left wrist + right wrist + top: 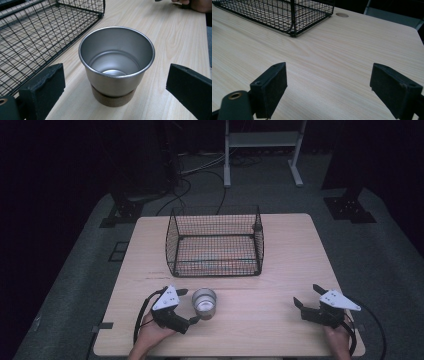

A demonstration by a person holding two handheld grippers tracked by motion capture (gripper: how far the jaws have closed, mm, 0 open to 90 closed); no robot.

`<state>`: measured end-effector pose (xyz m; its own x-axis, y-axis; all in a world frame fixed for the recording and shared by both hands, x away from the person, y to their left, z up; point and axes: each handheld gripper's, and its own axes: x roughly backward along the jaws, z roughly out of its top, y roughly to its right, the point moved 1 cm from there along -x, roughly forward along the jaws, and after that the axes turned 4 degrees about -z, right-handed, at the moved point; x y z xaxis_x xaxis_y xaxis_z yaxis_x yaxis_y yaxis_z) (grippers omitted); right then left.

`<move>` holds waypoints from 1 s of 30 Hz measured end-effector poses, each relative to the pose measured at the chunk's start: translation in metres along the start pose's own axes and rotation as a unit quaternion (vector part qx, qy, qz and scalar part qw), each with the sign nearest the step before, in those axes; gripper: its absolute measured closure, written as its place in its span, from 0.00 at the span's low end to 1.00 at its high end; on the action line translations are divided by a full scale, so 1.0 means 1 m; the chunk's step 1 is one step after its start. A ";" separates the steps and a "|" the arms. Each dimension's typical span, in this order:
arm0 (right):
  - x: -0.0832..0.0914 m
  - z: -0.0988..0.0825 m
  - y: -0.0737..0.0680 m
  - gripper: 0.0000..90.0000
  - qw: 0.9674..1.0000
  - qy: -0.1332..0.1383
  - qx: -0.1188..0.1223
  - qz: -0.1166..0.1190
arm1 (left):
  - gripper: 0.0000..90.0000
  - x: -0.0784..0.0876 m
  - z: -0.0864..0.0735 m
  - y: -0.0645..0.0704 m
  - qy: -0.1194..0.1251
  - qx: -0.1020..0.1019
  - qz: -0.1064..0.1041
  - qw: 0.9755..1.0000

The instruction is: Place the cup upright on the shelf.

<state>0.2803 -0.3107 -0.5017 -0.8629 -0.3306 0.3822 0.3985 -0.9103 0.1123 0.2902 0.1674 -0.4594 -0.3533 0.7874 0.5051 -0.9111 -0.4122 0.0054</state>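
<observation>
1. Beyond the tabletop (280, 270), at the top of the high view, a white metal frame (262, 142) stood on the grey floor (380, 255), and dark cables (200, 185) ran across that floor toward the tabletop's far edge.
2. A black wire basket (215, 242) sat in the middle of the high view, on the far half of the tabletop, with bare wood showing through its mesh bottom.
3. A metal cup (204, 303) stood upright below the basket, at lower centre, apart from it. In the left gripper view the cup (116, 62) showed a shiny hollow inside with nothing in it and a brown cork-like base.
4. The left gripper (192, 306), at the lower left of the high view, had its jaws spread wide, one on either side of the cup. In the left gripper view a gap showed between each jaw and the cup wall.
5. The right gripper (306, 296), at the lower right, was well apart from the cup. Its jaws stood wide apart over bare tabletop (342, 57), holding nothing, with a corner of the basket (292, 15) at the upper left of the right gripper view.
</observation>
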 end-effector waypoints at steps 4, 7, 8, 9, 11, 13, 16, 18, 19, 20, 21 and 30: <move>0.000 0.000 0.000 0.15 1.000 0.000 0.000 0.000 | 0.01 -0.006 0.001 -0.001 -0.012 -0.004 -0.008 1.000; 0.000 0.000 0.000 0.15 1.000 0.000 0.000 0.000 | 0.01 -0.012 0.002 -0.002 -0.022 -0.006 -0.015 1.000; 0.000 0.000 0.000 0.15 1.000 0.000 0.000 0.001 | 0.01 -0.014 0.003 -0.002 -0.024 -0.008 -0.017 1.000; 0.000 0.000 0.000 0.15 1.000 0.000 0.000 0.001 | 0.01 -0.016 0.003 -0.002 -0.026 -0.009 -0.018 0.999; 0.000 0.000 0.000 0.15 1.000 0.000 0.000 0.001 | 0.01 -0.019 0.004 -0.003 -0.030 -0.013 -0.020 0.999; 0.000 0.000 0.000 0.15 1.000 0.000 0.000 0.002 | 0.01 -0.021 0.005 -0.004 -0.030 -0.010 -0.021 0.999; 0.000 0.000 0.000 0.15 1.000 0.000 -0.001 0.001 | 0.01 -0.025 0.004 -0.006 -0.035 -0.006 -0.024 0.999; 0.000 0.000 0.000 0.15 1.000 0.000 0.000 0.002 | 0.01 -0.028 0.003 -0.008 -0.041 -0.005 -0.024 0.999; 0.000 0.000 0.000 0.15 1.000 0.000 0.000 0.002 | 0.01 -0.029 0.003 -0.008 -0.042 -0.003 -0.025 0.999; 0.000 0.000 0.000 0.15 1.000 0.000 0.000 0.002 | 0.01 -0.029 0.003 -0.009 -0.041 -0.002 -0.025 0.999; 0.000 0.000 0.000 0.15 1.000 0.000 0.000 0.002 | 0.01 -0.030 0.003 -0.009 -0.041 0.000 -0.026 0.999; 0.000 0.000 0.000 0.15 1.000 0.000 0.000 0.002 | 0.06 -0.038 0.012 -0.013 -0.065 -0.005 -0.041 0.997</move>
<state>0.2802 -0.3106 -0.5017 -0.8614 -0.3345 0.3823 0.4022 -0.9088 0.1112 0.3176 0.1374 -0.4681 -0.2472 0.7520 0.6111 -0.9381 -0.3436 0.0433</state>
